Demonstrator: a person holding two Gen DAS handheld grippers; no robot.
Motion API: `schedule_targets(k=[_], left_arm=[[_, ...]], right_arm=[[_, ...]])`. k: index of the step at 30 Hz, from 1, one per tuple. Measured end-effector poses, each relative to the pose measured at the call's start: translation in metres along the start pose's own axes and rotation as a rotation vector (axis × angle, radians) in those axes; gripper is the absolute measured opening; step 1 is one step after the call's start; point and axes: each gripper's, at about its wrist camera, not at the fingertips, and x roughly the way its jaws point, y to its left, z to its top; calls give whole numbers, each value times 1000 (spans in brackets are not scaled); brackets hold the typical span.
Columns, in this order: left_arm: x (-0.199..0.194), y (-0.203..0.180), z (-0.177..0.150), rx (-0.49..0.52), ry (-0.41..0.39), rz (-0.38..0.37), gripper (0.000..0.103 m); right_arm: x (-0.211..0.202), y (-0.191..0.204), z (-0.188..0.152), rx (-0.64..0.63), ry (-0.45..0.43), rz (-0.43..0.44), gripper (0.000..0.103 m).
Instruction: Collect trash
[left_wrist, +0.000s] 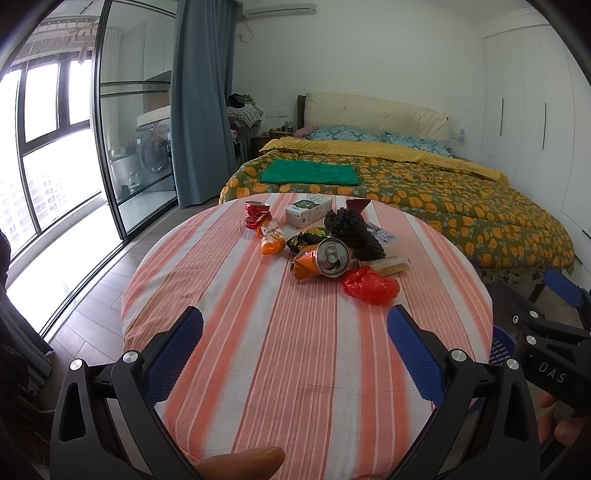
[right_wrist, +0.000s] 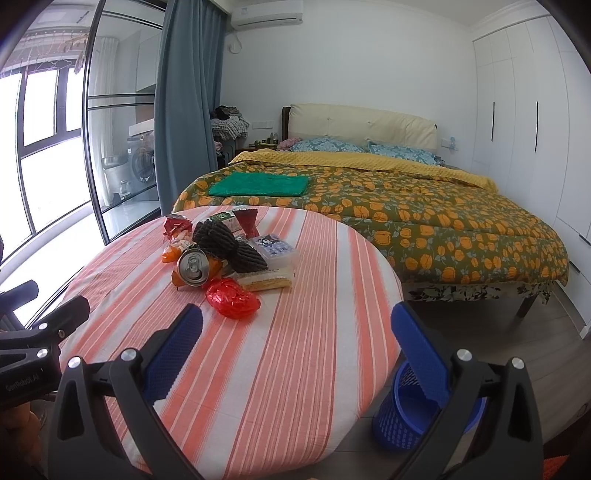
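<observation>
Both the left hand-held gripper (left_wrist: 294, 326) and right hand-held gripper (right_wrist: 296, 325) hovered wide open and empty above the striped table (left_wrist: 258, 354). The trash pile (left_wrist: 325, 243) sat apart, including a can (left_wrist: 333, 257) and what seemed a red bag (left_wrist: 370, 285).

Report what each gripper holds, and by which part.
Nothing. Left gripper and right gripper are open and empty; the trash lies untouched on the table.

blue perforated plastic bin (right_wrist: 413, 417): partly hidden behind right gripper finger
white printed carton (right_wrist: 225, 218): mostly hidden behind black foam netting (right_wrist: 218, 236)
carton print: too small to read
</observation>
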Motion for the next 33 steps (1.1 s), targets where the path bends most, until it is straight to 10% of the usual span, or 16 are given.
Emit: schedule_targets(k=[33], left_arm=[[1, 0, 1, 1, 2, 0, 99]], right_arm=[[-1, 6, 4, 6, 2, -11, 98]])
